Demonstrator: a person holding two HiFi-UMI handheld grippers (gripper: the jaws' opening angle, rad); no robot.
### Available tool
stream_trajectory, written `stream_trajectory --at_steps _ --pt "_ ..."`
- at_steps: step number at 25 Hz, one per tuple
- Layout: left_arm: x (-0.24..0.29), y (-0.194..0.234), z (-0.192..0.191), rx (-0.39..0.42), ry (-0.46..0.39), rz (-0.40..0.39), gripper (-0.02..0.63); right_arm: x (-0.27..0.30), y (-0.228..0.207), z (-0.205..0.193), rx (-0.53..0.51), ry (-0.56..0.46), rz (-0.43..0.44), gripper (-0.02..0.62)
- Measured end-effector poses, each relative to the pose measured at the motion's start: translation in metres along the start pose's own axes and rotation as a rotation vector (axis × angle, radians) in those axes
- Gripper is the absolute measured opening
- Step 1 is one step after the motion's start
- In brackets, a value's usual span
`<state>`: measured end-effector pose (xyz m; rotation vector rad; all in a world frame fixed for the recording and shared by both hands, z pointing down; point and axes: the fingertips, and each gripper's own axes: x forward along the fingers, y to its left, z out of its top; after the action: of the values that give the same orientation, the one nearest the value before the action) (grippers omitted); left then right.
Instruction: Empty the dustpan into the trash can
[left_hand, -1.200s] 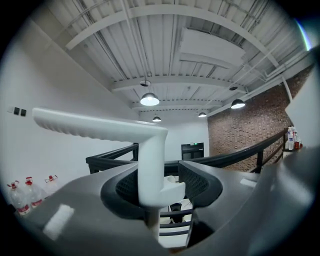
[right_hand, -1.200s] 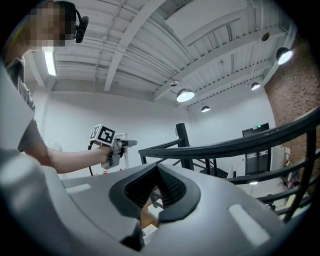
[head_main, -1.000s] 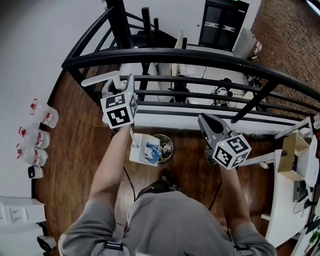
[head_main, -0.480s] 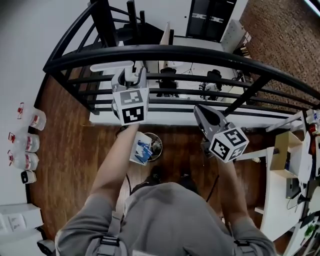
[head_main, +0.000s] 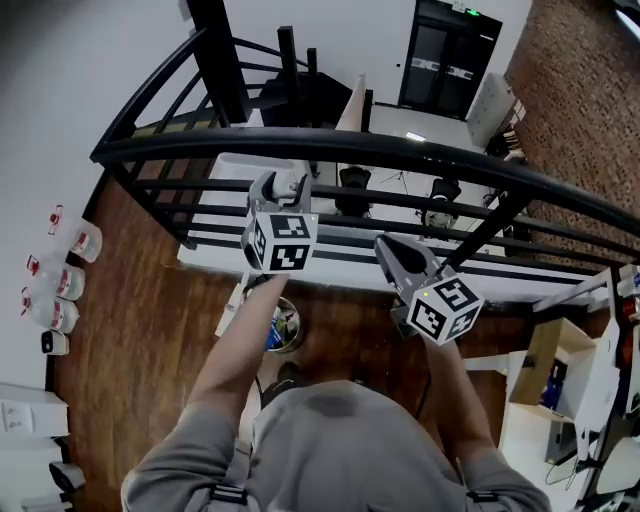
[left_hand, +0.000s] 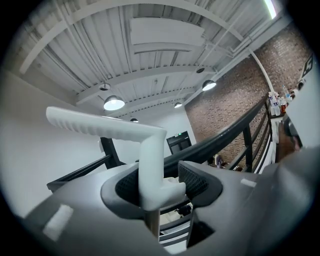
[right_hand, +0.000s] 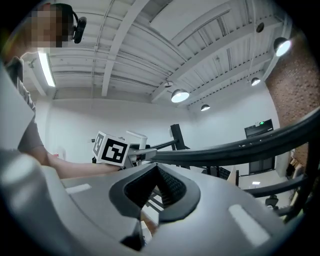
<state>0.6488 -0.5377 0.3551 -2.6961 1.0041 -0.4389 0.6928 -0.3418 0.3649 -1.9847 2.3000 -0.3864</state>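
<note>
Right tool (right_hand: 157, 171) jaws together, empty, left tool's marker cube (right_hand: 112, 148) beyond, black railing (right_hand: 235, 148), ceiling lamps (right_hand: 180, 95).

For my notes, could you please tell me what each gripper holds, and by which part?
The left gripper holds the white dustpan handle by its stem, just below the bent top grip. The right gripper holds nothing; its jaws are together.

White plastic dustpan (left_hand: 151, 165): ribbed handle (left_hand: 102, 126) bent over at top, its upright post clamped between jaws of my left gripper (left_hand: 156, 182). Pan (head_main: 232, 306) hangs low beside my left arm, seen edge-on, tilted. Small round trash can (head_main: 287, 328): upright, open-topped, on dark wood floor (head_main: 150, 300), just right of pan; blue and pale scraps inside; partly hidden by my arm.
</note>
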Motion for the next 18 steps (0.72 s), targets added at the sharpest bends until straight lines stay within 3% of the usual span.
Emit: stream_trajectory --at_steps 7,18 --pt "0.021 -0.053 0.008 0.053 0.047 -0.019 0.21 -0.029 -0.046 0.004 0.013 -0.001 0.027 -0.002" --pt "0.018 -0.071 0.011 0.072 0.055 -0.011 0.212 -0.03 -0.058 0.003 0.012 0.019 0.1 -0.002"
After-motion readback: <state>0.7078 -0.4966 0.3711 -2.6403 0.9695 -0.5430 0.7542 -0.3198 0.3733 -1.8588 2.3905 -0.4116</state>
